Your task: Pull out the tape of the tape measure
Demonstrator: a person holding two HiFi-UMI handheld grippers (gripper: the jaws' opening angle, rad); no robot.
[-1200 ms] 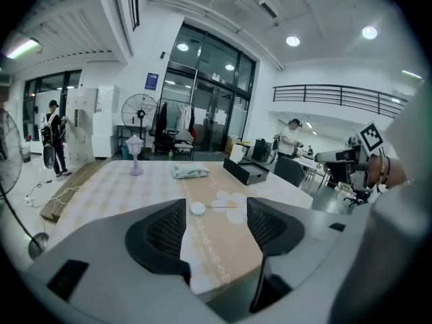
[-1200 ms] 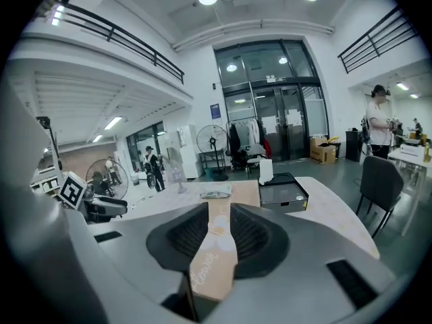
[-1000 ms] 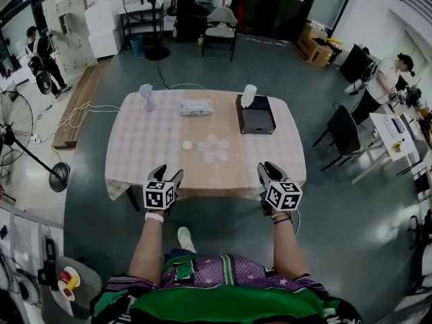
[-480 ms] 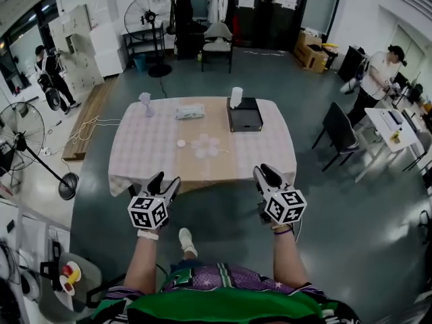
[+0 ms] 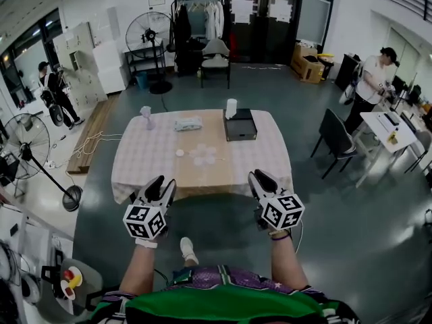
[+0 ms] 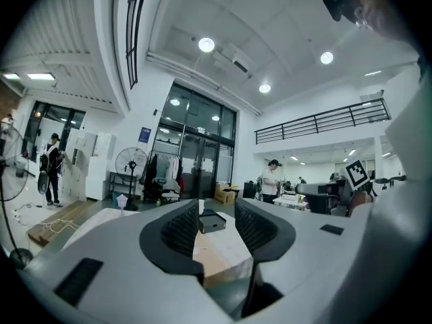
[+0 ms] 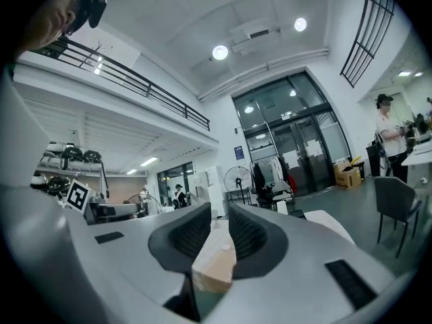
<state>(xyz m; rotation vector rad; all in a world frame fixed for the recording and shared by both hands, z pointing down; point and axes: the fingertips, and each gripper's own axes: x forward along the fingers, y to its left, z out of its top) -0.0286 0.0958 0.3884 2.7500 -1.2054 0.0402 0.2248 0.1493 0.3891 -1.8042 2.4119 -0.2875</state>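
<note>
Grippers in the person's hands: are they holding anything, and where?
The grey left gripper and right gripper hold nothing; both pairs of jaws have just been closing on empty air.

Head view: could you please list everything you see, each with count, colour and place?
table: 1, pale checked cloth, centre
box: 1, black, table's far right
packet: 1, pale, table's far side
small round things: several, white, table's middle
standing fans: 2, black, beyond table and at left
chairs: 2, grey beyond table, black at right
people: 2, left and right edges
left gripper: 1, grey, near table's edge; fingers apart, just been closing, nothing between
right gripper: 1, grey, likewise; narrower gap, just been closing, nothing between
</note>
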